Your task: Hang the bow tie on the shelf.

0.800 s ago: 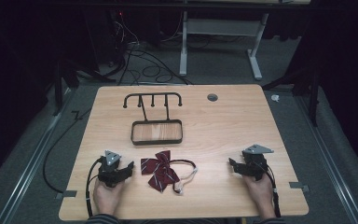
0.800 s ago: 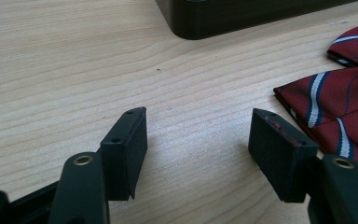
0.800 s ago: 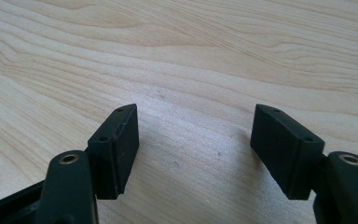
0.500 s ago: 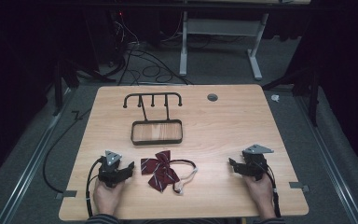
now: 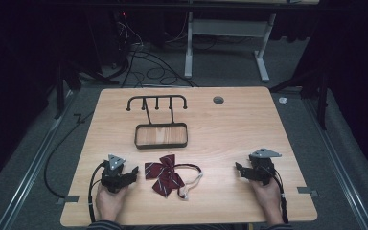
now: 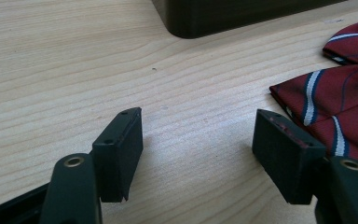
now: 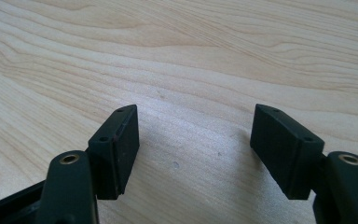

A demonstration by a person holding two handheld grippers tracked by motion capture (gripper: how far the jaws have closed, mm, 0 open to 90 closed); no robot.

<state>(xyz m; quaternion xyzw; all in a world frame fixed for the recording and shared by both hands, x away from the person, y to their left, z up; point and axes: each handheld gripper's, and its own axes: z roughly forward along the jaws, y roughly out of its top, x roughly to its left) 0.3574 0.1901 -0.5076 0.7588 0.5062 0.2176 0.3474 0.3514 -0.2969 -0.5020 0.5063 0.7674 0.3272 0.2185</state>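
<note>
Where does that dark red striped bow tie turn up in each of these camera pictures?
High view: the bow tie lies near the front edge, between the two hands.
Left gripper view: bow tie at the right edge, beside the right-hand finger.
Right gripper view: bare wood between the fingers.
Shared landmark: the wooden table.

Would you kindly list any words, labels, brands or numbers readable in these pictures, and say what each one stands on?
None can be read: no picture shows any lettering or number.
Dark red bow tie with white and blue stripes: a woven pattern, no text.
Black metal hook rack with a wooden tray base: no label.
Light wooden table: bare grain, no print.
Left gripper and right gripper: plain black, no brand visible.
</note>
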